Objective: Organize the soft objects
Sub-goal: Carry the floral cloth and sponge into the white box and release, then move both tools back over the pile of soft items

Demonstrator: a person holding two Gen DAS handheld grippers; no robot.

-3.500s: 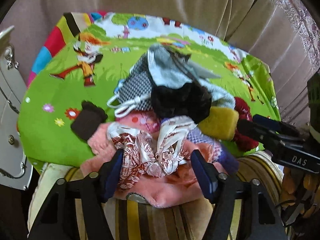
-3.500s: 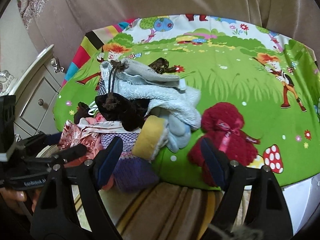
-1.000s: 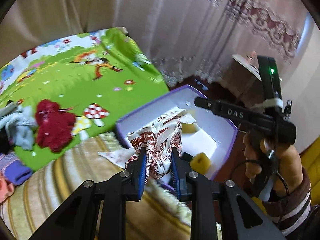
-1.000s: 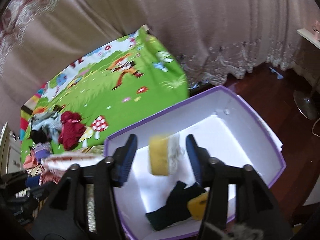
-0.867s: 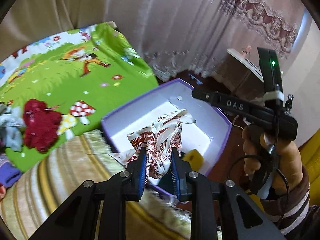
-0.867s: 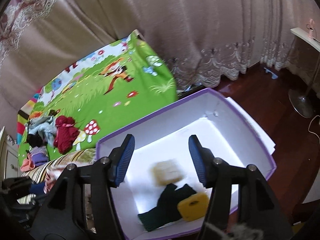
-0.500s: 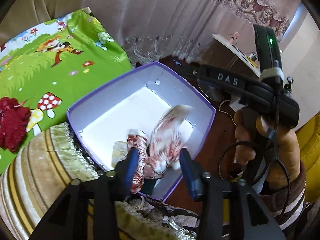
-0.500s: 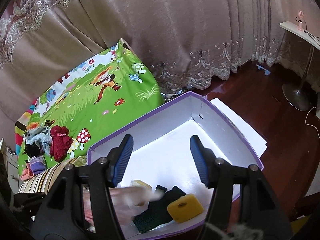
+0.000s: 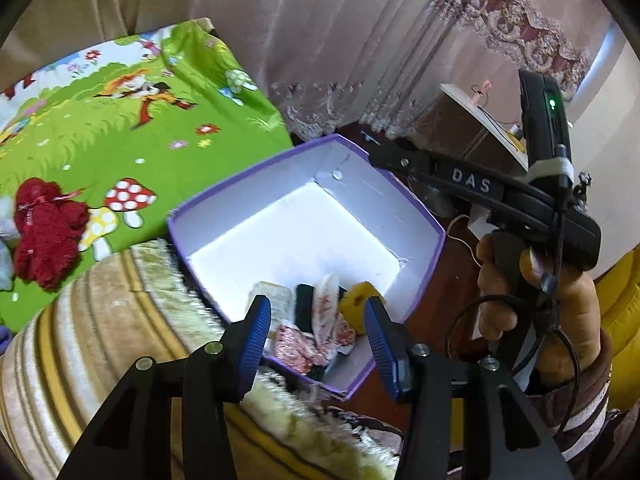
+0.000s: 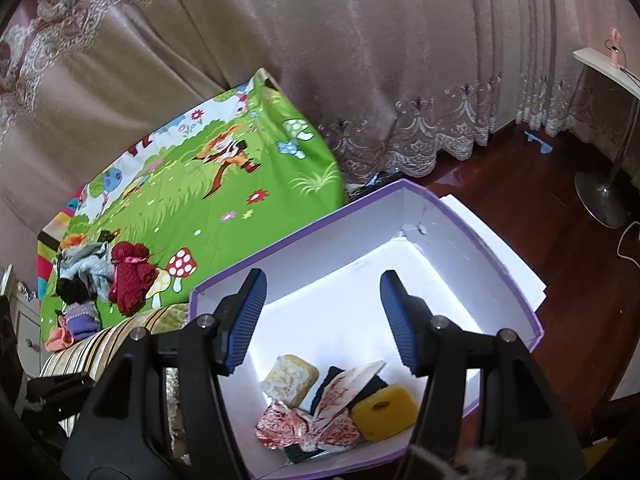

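We take the purple-rimmed white box (image 10: 460, 240) as our landmark. Inside it, bunched at its near end, we see four soft items: a red-and-white patterned cloth (image 10: 316, 424), a cream-and-yellow sponge (image 10: 290, 378) just left of the cloth, a yellow sponge (image 10: 384, 406) just right of it, and a dark knitted piece (image 10: 332, 386) lying under the cloth. The far end of the box floor is bare white.

Above the near end of the box we see the left gripper (image 9: 316, 332) with its blue pads spread apart; its jaws have just been opening, and the patterned cloth (image 9: 320, 332) lies loose below them, gripped by neither pad. The right gripper (image 10: 324, 320) also hangs over the box interior, jaws released and nothing between them. In the left wrist view, a hand (image 9: 540, 300) to the right of the box holds the right gripper's handle.

To the left of the box we see a green cartoon mat (image 10: 208, 200). Well apart from the box on that mat lie a dark red knitted item (image 10: 130, 276) and, beyond it, a small heap of grey, black and purple soft things (image 10: 80, 288).
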